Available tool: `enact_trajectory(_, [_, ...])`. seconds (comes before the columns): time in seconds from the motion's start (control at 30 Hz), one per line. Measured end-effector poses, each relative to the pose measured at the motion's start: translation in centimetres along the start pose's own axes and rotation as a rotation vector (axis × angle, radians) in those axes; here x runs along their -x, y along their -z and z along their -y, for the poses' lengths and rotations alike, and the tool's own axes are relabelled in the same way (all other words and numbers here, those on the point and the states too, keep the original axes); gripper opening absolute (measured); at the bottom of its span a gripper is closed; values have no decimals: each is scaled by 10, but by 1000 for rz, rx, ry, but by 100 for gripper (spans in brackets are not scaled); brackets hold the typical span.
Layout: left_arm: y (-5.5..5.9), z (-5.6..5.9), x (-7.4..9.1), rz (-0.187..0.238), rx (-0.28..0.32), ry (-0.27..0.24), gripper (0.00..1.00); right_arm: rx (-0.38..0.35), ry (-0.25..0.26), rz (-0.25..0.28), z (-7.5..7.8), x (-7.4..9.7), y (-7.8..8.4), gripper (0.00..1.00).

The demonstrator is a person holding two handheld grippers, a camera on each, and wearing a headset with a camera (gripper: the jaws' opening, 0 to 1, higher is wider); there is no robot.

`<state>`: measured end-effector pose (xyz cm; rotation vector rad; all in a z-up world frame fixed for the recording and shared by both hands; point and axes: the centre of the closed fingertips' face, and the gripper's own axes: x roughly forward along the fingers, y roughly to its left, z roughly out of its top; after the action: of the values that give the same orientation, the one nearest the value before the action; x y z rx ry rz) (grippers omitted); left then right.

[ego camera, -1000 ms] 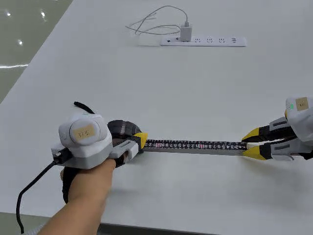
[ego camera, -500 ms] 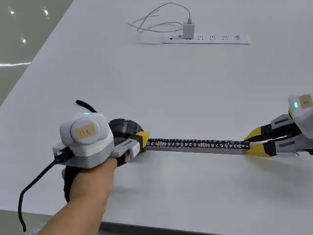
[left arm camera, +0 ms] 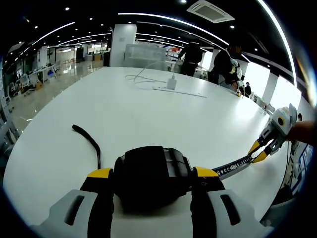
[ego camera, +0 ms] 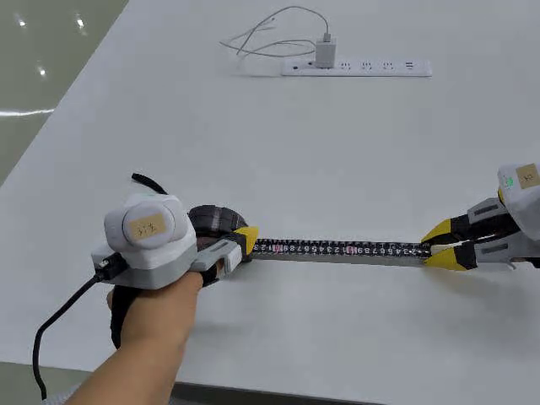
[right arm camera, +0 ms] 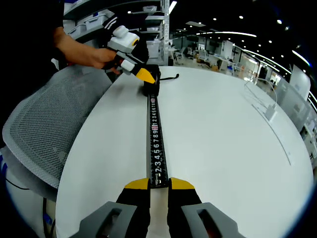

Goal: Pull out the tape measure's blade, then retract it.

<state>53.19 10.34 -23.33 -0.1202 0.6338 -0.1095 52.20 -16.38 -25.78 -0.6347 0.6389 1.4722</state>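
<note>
left gripper (left arm camera: 152, 174) clamps the black tape measure case (ego camera: 215, 221) on the white table (ego camera: 337, 152); right gripper (right arm camera: 159, 184), jaws nearly shut, pinches the blade (ego camera: 337, 250) tip; blade lies stretched flat between them; to retract well, guide the tip straight back slowly, without letting it snap.

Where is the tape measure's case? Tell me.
In the head view the case sits at the near left of the table, clamped in the left gripper, its blade stretched rightward to the right gripper.
</note>
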Motion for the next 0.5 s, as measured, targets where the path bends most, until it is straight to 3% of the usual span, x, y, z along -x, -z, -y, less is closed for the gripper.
enact_trajectory(0.5, [0, 0, 1, 0, -5, 2, 57, 3, 2, 9, 1, -10, -10, 7])
